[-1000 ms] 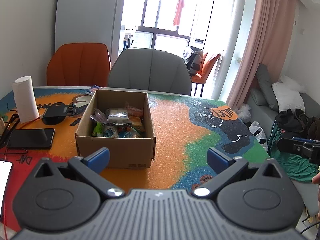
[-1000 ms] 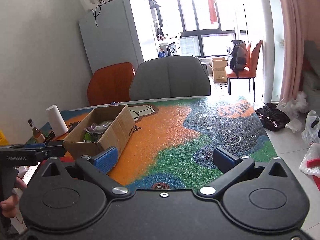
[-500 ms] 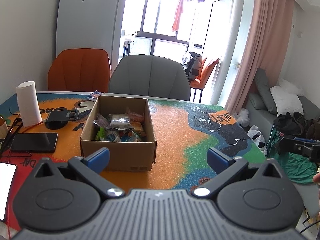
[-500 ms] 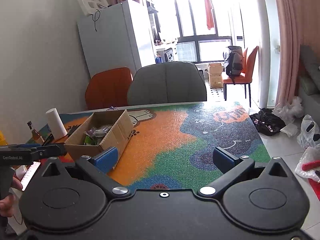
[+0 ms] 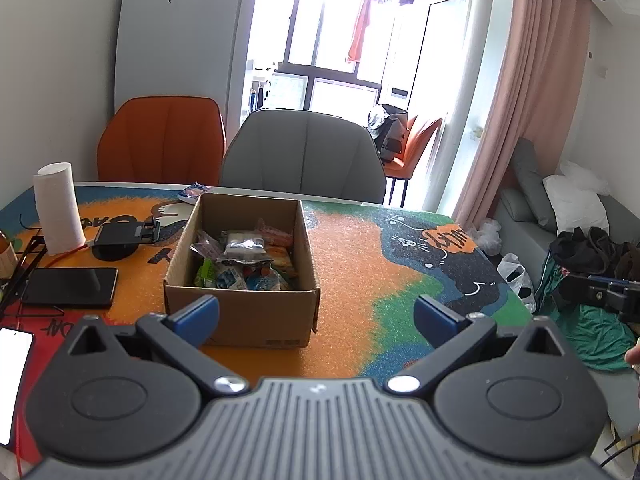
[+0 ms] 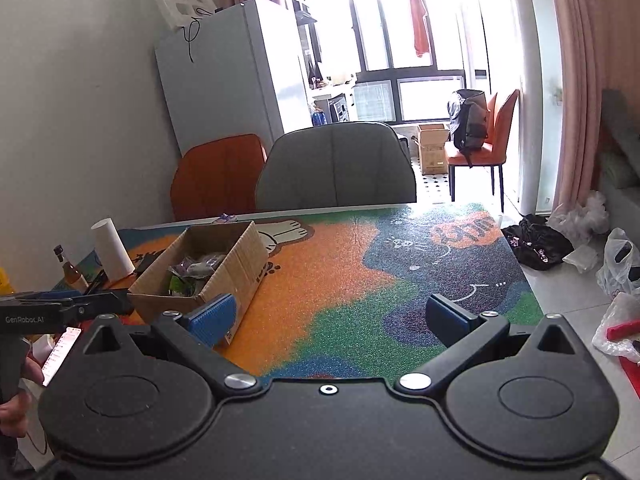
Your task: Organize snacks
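Note:
An open cardboard box (image 5: 248,316) (image 6: 244,264) stands on the colourful table mat, with several snack packets (image 5: 244,260) (image 6: 192,272) heaped inside. One small packet (image 5: 194,191) lies on the table behind the box. My left gripper (image 5: 316,318) hangs open, just short of the box's near wall, with nothing between its blue fingers. My right gripper (image 6: 332,320) is open too, out over the mat to the right of the box, holding nothing. In the right wrist view the left gripper's tip (image 6: 80,306) shows at the left edge.
A paper roll (image 5: 58,208), a black phone stand (image 5: 120,240), a dark tablet (image 5: 70,286) and a lit phone (image 5: 14,384) sit left of the box. A bottle (image 6: 72,272) stands at the far left. Grey (image 5: 304,156) and orange chairs (image 5: 164,140) line the far edge.
Both grippers have drawn back and risen a little, so the box looks slightly farther and more of the room shows. Their fingers have stayed open.

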Motion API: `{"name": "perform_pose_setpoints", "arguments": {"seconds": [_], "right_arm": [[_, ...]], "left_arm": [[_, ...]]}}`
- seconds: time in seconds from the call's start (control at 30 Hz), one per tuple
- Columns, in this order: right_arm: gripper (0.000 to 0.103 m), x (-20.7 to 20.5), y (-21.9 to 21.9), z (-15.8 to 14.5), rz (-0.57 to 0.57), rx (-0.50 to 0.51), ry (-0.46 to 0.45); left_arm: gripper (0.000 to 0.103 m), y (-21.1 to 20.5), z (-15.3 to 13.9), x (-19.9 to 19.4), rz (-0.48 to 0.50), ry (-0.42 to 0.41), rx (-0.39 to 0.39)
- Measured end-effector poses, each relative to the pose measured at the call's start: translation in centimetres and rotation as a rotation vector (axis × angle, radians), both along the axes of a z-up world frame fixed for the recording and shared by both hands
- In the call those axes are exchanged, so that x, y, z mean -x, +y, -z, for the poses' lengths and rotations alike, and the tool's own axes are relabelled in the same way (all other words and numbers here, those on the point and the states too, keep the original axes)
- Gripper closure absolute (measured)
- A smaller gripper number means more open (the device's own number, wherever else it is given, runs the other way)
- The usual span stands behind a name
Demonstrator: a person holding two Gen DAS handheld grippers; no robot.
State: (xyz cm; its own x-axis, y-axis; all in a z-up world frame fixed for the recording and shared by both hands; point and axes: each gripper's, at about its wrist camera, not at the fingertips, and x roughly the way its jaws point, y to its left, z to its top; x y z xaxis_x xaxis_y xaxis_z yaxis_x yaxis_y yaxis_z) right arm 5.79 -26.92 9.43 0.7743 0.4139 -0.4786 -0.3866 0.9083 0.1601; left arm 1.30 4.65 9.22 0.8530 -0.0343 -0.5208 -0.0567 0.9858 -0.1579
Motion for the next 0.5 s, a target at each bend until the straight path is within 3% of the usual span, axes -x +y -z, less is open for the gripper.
{"name": "perform_pose_setpoints", "arguments": {"seconds": [0.5], "right_arm": [[0.0,-0.21,0.56,-0.2,-0.016,0.013,-0.002]], "left_arm": [[0.0,0.26,-0.05,-0.14,-0.009,0.005,-0.011]]}}
